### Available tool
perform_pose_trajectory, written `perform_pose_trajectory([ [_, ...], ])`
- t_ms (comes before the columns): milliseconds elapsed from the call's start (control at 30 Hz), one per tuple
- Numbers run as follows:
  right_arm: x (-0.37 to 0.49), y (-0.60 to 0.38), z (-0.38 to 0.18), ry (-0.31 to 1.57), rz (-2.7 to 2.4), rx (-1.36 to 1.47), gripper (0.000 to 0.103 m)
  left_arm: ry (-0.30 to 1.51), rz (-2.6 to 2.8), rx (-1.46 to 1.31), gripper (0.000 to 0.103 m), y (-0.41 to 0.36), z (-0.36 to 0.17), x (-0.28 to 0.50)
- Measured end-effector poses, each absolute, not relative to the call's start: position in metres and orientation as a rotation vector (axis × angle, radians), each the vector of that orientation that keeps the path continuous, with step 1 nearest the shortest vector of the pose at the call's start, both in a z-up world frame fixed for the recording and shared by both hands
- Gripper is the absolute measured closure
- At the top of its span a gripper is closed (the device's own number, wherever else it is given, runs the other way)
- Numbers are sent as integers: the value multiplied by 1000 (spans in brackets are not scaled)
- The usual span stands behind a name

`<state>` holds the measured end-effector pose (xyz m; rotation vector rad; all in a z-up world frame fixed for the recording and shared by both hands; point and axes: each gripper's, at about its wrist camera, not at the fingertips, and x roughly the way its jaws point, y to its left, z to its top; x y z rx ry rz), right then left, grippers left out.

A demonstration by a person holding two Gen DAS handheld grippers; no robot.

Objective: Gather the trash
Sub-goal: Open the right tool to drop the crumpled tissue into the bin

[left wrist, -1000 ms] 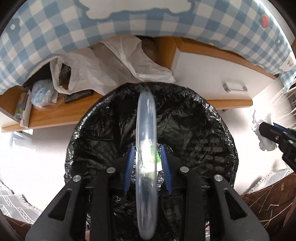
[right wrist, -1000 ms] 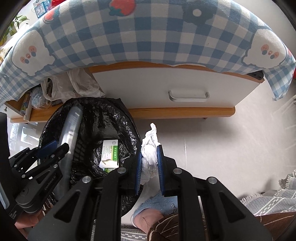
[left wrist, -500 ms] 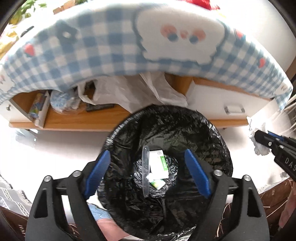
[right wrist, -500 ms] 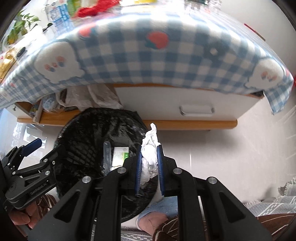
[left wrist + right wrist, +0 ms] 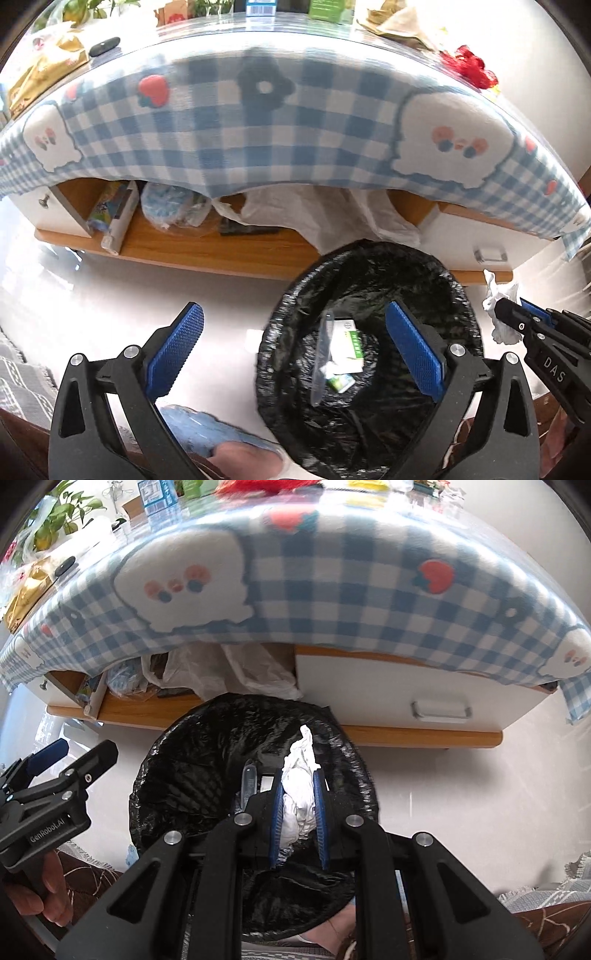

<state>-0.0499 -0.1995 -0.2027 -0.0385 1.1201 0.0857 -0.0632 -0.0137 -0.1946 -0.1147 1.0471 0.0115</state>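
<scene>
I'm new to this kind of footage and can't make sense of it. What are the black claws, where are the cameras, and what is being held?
No robot: a person holds two clamp tools, each with a fisheye camera looking along its fingers. The left gripper is open and empty; its jaws have just been opening, and the clear lid lies in the bin with a carton. The right gripper is shut on a tissue above the bin. Behind stands a table with a checked cloth.

A blue-and-white checked tablecloth [image 5: 295,122] with red strawberries spans twelve o'clock. At five o'clock, a bin lined with a glossy black bag [image 5: 369,354] holds a white-and-green box [image 5: 349,341]. Blue pads [image 5: 320,808] clamp crumpled white tissue [image 5: 300,794] at centre.
</scene>
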Motion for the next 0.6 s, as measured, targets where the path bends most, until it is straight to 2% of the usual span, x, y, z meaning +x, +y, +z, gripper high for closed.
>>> perform_pose_trajectory([
  [600, -37, -160, -252, 1193, 115, -49, 89, 1103, 31, -78, 6, 18, -225, -64],
])
